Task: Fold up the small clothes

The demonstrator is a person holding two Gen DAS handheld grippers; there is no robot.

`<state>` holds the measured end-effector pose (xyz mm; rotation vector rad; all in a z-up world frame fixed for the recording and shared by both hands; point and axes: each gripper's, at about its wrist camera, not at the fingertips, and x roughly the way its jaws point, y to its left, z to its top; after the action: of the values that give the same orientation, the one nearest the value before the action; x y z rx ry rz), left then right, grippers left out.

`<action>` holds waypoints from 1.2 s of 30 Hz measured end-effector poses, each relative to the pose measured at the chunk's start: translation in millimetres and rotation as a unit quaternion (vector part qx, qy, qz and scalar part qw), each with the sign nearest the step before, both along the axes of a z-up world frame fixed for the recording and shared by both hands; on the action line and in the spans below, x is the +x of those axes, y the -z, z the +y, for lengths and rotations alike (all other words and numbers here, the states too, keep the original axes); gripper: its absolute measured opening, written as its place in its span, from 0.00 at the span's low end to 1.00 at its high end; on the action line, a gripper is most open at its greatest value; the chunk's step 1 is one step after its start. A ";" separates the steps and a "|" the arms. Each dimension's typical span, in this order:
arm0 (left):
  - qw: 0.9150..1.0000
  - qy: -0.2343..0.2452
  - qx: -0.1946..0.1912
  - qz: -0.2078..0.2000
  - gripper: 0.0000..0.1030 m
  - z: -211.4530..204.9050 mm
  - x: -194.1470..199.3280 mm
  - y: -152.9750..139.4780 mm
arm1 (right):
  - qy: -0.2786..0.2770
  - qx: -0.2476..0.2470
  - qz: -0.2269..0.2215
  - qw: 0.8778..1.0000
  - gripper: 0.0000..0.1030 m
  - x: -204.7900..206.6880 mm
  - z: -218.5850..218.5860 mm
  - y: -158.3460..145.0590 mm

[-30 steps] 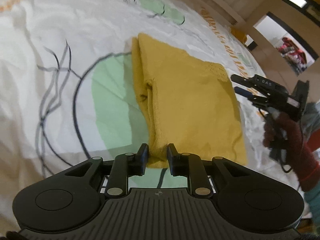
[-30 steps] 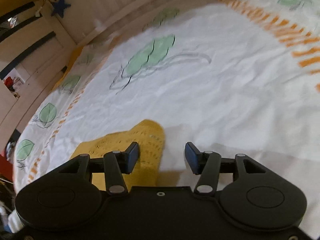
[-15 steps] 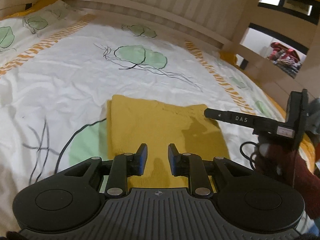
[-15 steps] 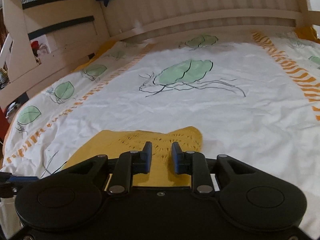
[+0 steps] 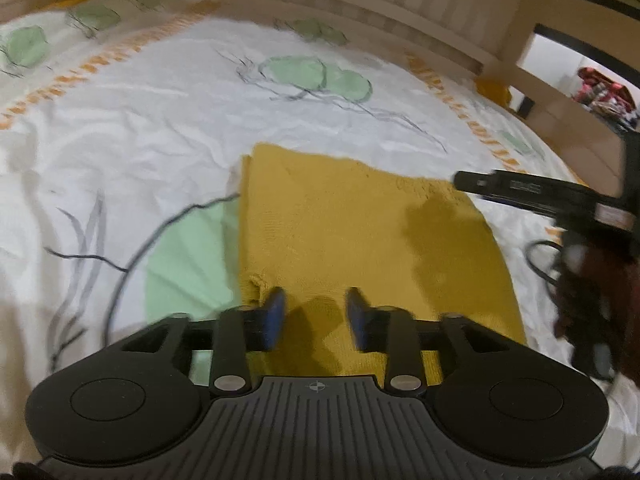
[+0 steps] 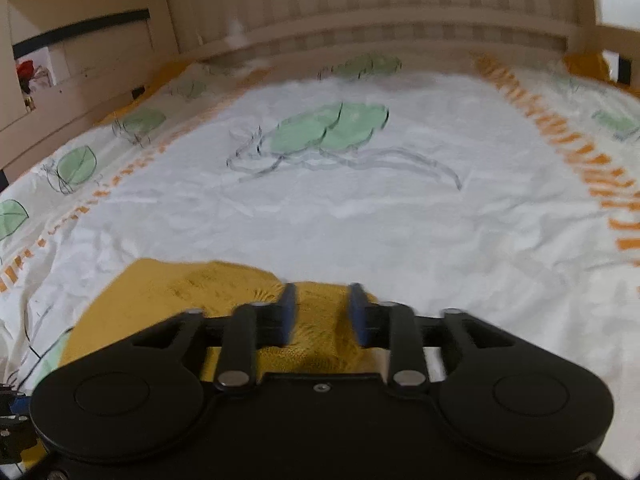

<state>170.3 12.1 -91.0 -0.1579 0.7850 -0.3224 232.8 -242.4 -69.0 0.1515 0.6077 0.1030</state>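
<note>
A folded mustard-yellow knit garment (image 5: 360,240) lies flat on the bed. My left gripper (image 5: 315,318) hovers over its near edge with the jaws open and nothing between them. My right gripper (image 6: 322,314) is over the garment's (image 6: 180,296) far right corner, jaws slightly apart and empty. The right gripper also shows in the left wrist view (image 5: 520,190), at the garment's right side, held by a hand in a dark red glove (image 5: 592,292).
The bed has a white sheet (image 6: 360,220) with green leaf prints and orange stripes. A wooden slatted rail (image 6: 380,20) runs along the far side. A black cable (image 5: 540,260) hangs by the gloved hand.
The left jaws were shut on the garment's edge, then let go and opened wider. The right jaws narrowed, then opened a little. Both grippers lifted and pulled back; the garment lies folded.
</note>
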 end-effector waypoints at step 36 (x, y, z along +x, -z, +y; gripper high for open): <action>0.994 -0.071 0.089 0.001 0.89 -20.0 -109.3 -56.2 | 0.056 -0.021 0.035 0.998 1.00 -204.8 53.7 -44.6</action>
<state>61.1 -7.9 -34.8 -0.0455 0.7966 -0.1170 28.0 -188.7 -24.4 0.1491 0.6690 -0.0231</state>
